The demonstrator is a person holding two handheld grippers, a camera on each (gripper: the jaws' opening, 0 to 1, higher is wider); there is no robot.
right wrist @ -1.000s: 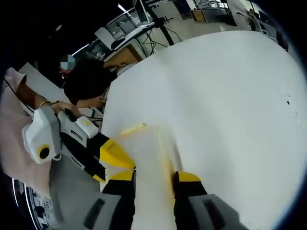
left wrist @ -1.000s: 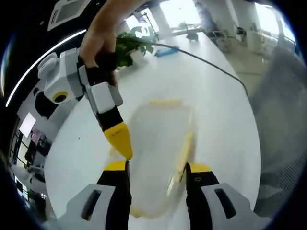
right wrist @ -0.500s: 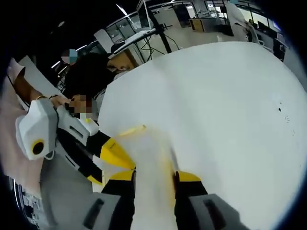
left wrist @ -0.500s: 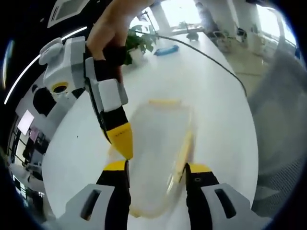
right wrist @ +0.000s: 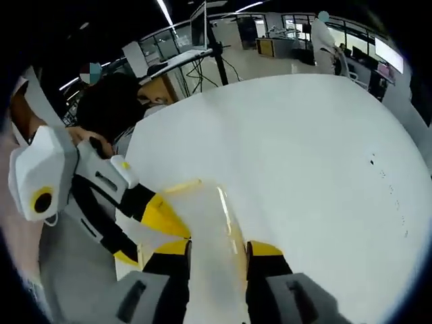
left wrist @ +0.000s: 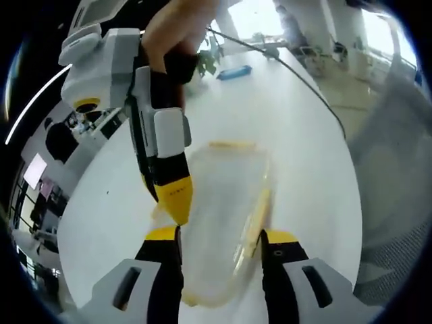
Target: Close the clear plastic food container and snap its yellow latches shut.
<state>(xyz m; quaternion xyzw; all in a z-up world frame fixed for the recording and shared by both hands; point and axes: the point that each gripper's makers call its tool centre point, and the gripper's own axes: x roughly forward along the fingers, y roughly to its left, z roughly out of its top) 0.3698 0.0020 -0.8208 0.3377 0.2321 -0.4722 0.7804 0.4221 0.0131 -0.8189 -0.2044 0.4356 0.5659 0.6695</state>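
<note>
Apparently the lid already lies on the clear container (left wrist: 223,223) on the white tabletop (left wrist: 304,135), between the open jaws of the left hand-held gripper (left wrist: 219,236), while the right hand-held gripper (left wrist: 177,206), its jaws looking closed, presses a side, so the yellow latches (left wrist: 260,212) seem partly left to snap.

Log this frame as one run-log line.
container: on white table, between left gripper jaws | right gripper: tip at container edge | latches: state unclear
</note>
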